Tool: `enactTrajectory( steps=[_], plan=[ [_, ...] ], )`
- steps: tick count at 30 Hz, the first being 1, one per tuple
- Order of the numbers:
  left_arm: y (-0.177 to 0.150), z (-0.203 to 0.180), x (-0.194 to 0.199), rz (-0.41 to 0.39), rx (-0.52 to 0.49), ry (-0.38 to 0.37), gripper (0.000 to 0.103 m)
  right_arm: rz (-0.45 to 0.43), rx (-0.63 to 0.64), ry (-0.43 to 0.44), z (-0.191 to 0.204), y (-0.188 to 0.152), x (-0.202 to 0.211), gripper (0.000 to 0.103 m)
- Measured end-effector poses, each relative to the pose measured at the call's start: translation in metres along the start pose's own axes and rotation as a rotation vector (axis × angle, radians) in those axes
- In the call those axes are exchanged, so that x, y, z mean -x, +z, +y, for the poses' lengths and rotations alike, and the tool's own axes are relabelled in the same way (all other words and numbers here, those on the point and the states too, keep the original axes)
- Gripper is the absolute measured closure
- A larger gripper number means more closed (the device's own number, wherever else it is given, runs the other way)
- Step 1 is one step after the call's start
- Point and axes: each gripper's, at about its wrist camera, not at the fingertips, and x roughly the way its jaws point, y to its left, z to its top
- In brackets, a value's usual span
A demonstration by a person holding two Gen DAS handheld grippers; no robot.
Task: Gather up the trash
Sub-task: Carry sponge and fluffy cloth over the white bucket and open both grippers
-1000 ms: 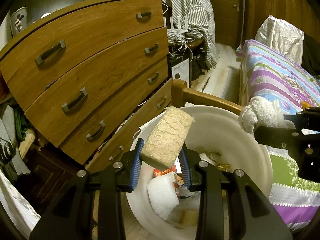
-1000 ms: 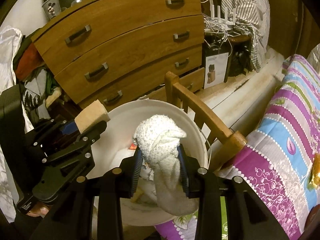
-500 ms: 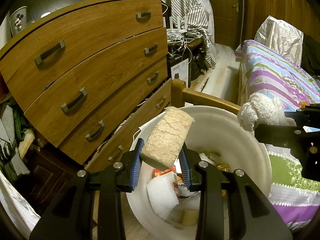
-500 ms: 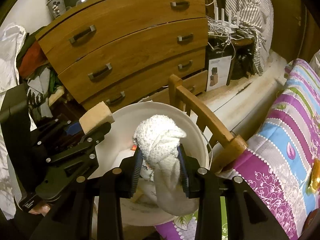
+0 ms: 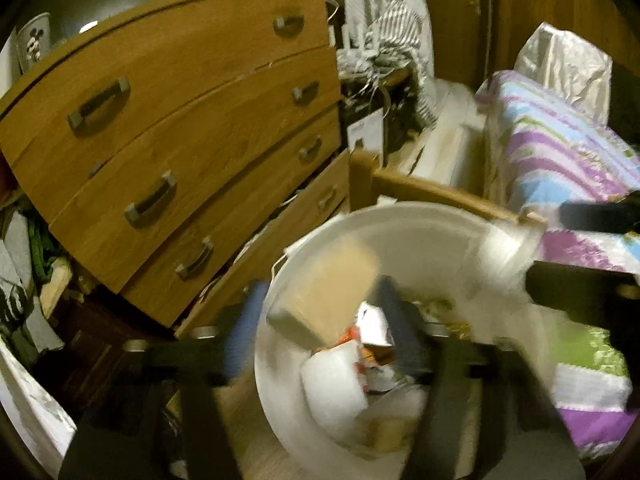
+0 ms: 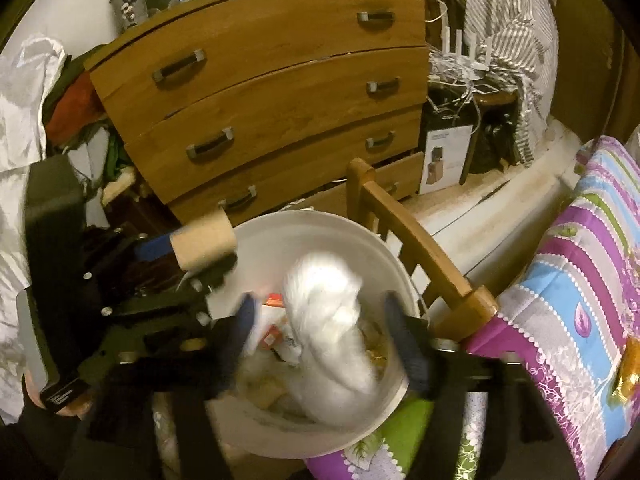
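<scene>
White bucket (image 5: 420, 220) below both my grippers. Left gripper (image 5: 316, 320) jaws opening, tan sponge (image 5: 332, 280) loose between them over bucket. Right gripper (image 6: 320, 344) jaws opening, white cloth wad (image 6: 332, 320) between, unpinched.

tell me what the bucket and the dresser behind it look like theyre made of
Bucket: likely plastic, with smooth, plain white walls and a thin even rim. Dresser: wood or wood-look laminate, with brown grain lines and a satin sheen; its dull grey handles look like metal.
</scene>
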Motion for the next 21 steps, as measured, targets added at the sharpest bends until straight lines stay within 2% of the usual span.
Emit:
enactTrajectory(
  steps=[13,16,17,21],
  plan=[
    [-0.003,-0.004,0.005,-0.015,-0.001,0.003,0.031,-0.025,-0.027,-0.038,-0.012,-0.009,-0.003,0.030],
    [-0.004,-0.006,0.010,-0.025,0.004,0.011,0.030,-0.064,-0.041,-0.063,-0.015,-0.015,0.007,0.030],
    [-0.006,-0.006,0.014,-0.034,0.011,0.012,0.026,-0.084,-0.047,-0.073,-0.016,-0.017,0.012,0.030],
    [-0.009,-0.007,0.029,-0.074,0.050,0.036,0.016,-0.214,-0.047,-0.126,-0.016,-0.032,0.039,0.027]
  ],
)
